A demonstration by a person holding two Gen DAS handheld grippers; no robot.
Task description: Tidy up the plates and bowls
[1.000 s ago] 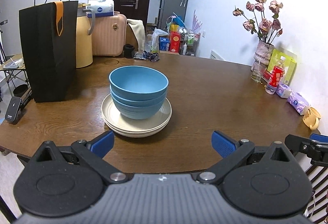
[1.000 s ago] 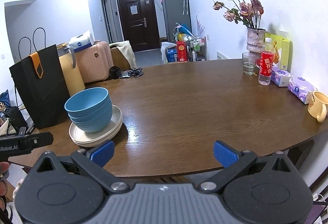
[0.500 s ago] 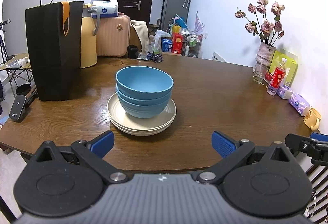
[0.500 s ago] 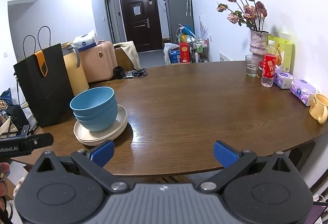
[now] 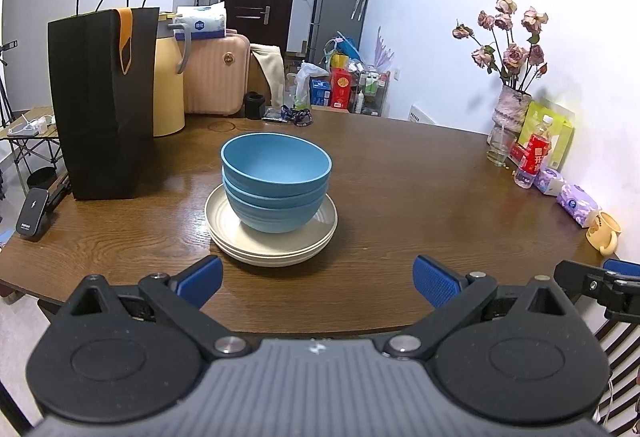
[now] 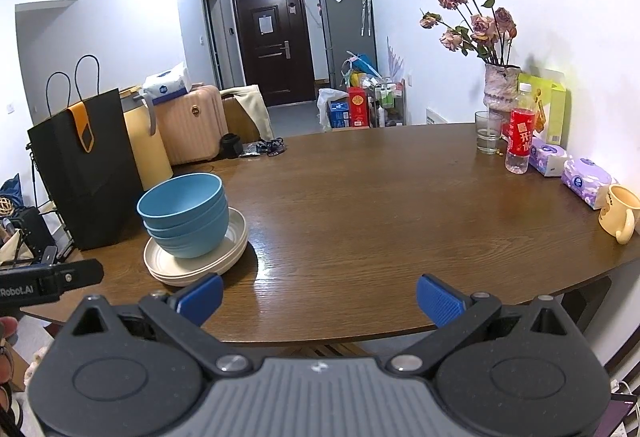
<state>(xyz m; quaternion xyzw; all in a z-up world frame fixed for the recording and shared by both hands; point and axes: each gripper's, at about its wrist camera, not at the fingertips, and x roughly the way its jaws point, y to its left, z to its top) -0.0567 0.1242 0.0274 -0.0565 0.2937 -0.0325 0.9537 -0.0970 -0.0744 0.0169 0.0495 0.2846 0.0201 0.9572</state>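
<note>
A stack of blue bowls [image 5: 276, 183] sits nested on a stack of cream plates [image 5: 272, 237] on the brown wooden table [image 5: 420, 197]. My left gripper [image 5: 318, 279] is open and empty, held just short of the table's near edge, facing the stack. In the right wrist view the bowls [image 6: 184, 211] and the plates [image 6: 196, 261] lie at the left. My right gripper [image 6: 318, 297] is open and empty over the near edge, to the right of the stack. Its tip shows in the left wrist view [image 5: 600, 283].
A black paper bag [image 5: 102, 101] stands left of the stack, a yellow container [image 5: 168, 85] behind it. Along the right wall are a vase of dried roses [image 5: 512, 109], a glass [image 5: 498, 147], a red-labelled bottle [image 5: 532, 157], tissue packs [image 5: 576, 199] and a yellow mug [image 5: 604, 233].
Both grippers have shifted a little: the stack has moved toward the centre in the left wrist view and rightward in the right wrist view. Both stay open.
</note>
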